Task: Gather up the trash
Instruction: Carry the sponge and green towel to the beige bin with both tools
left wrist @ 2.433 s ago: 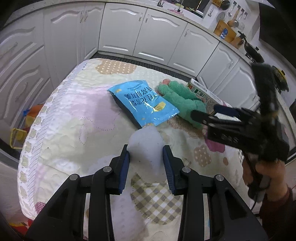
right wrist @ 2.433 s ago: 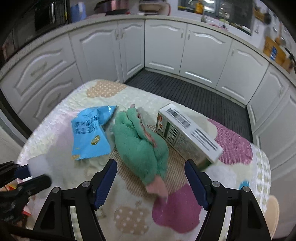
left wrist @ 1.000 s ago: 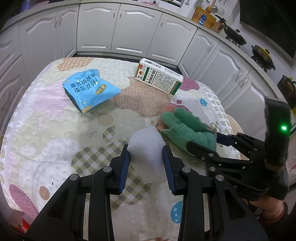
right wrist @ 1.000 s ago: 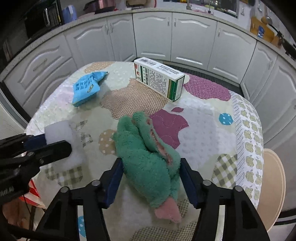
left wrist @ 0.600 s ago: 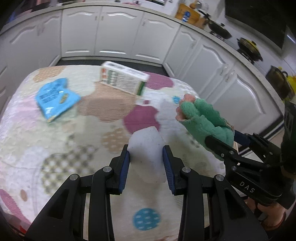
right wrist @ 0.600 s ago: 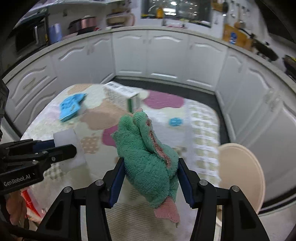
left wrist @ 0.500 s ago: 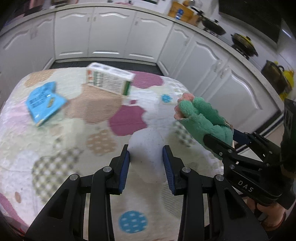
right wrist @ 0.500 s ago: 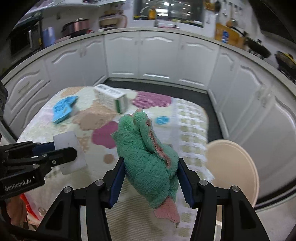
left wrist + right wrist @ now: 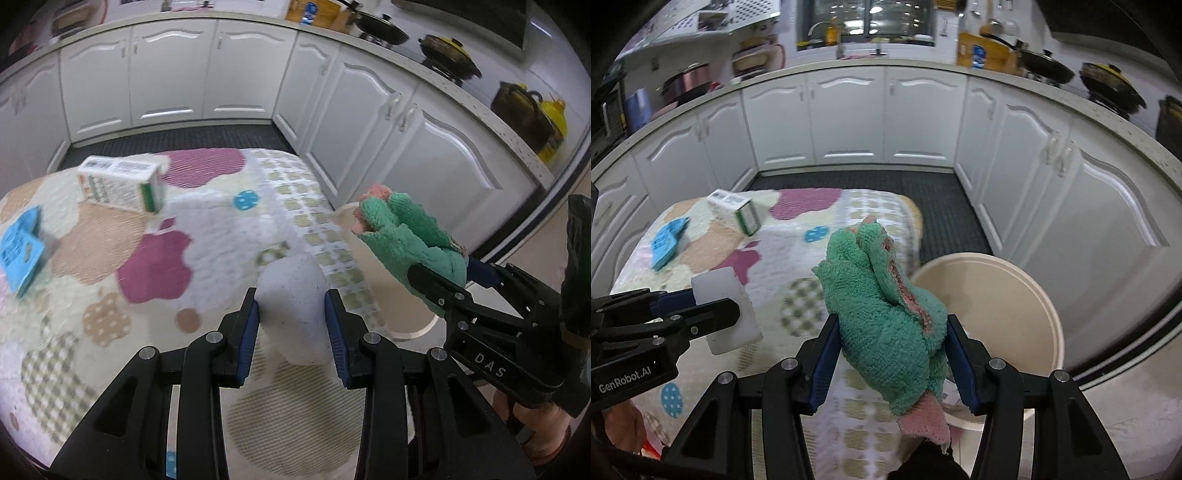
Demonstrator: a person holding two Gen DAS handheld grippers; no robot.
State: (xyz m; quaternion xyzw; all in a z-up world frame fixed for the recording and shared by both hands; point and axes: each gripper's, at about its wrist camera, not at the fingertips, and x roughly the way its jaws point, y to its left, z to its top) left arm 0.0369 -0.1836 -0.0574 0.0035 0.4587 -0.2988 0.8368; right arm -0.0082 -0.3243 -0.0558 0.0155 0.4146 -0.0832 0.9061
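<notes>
Both grippers loaded
Left gripper point(image 9: 291, 323) clamps a white sponge point(image 9: 293, 314); right gripper point(image 9: 892, 360) clamps a green cloth point(image 9: 886, 314). Only the right view shows the beige bin point(image 9: 1015, 295), lower right.

You are in a kitchen ringed by white cabinets point(image 9: 849, 122) under a pale speckled counter point(image 9: 1108, 110). A dark ribbed mat point(image 9: 857, 184) covers the floor between them, with pale tile point(image 9: 1126, 417) at your right. A window point(image 9: 868, 18) sits above the sink. Black pans point(image 9: 380, 26) and a yellow pot point(image 9: 554, 122) stand on the counter. A patchwork quilt point(image 9: 110, 240) covers the worktop.
</notes>
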